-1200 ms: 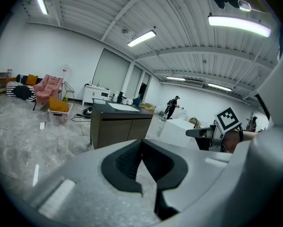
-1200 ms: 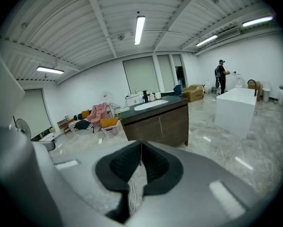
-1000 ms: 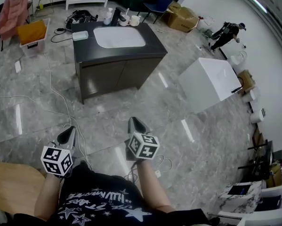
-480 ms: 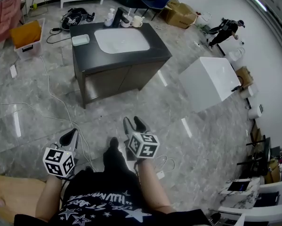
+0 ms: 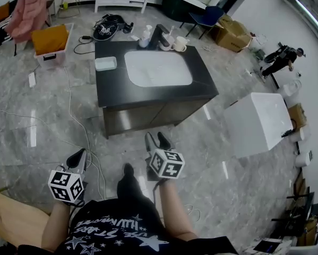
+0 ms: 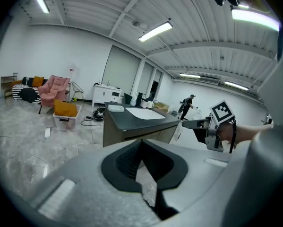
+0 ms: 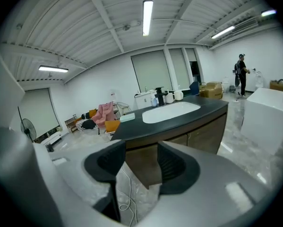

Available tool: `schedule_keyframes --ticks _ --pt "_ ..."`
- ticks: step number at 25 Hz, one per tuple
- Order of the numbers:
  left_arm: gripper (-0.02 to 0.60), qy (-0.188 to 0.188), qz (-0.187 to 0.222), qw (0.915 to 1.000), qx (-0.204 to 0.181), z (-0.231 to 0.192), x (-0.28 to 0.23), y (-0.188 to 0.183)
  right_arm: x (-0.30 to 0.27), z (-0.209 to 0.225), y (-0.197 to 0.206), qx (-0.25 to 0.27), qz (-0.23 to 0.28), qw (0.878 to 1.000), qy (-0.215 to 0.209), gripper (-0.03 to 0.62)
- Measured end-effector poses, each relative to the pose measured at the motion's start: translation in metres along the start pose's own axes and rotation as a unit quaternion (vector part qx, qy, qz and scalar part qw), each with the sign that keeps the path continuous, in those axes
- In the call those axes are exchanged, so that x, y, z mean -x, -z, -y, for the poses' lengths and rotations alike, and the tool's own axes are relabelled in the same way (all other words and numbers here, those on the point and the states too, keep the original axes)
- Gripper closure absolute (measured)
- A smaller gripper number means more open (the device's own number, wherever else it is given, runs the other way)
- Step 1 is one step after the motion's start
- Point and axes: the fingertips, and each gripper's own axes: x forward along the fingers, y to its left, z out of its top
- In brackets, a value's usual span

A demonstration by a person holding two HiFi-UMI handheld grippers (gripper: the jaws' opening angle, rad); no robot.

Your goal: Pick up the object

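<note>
Looks like some kind of bathroom showroom or studio space tbh, a dark vanity cabinet (image 5: 112, 87) with a white sink (image 5: 157, 69) parked mid-room on a shiny marble floor (image 5: 36, 137), cardboard boxes (image 5: 232, 34), loose cables (image 5: 69, 97), strip lights (image 7: 147, 16) overhead

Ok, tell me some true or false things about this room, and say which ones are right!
1. The sink is white and sits in a dark counter. True.
2. The right gripper holds the mug. False: its jaws are opening with nothing between them, and the mug stands on the counter behind the sink.
3. A box on the floor has an orange thing in it. True.
4. The left gripper has its jaws wide apart. False: they are together, holding nothing.
</note>
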Motion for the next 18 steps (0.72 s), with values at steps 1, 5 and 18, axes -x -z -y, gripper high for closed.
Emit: schedule_keyframes --ticks 1,5,18 --pt "0.572 -0.008 0.002 1.0 0.0 -0.001 -0.013 -0.01 -0.016 0.006 -0.012 0.002 -0.002 1.0 -0.008 0.381" --pt "0.572 -0.036 0.014 0.9992 0.005 0.002 -0.058 -0.046 -0.073 0.026 -0.059 0.019 -0.011 0.999 -0.045 0.379" --pt "0.572 -0.136 0.027 0.99 0.024 -0.001 -0.128 -0.099 -0.169 0.04 -0.097 0.028 -0.061 0.988 -0.142 0.379"
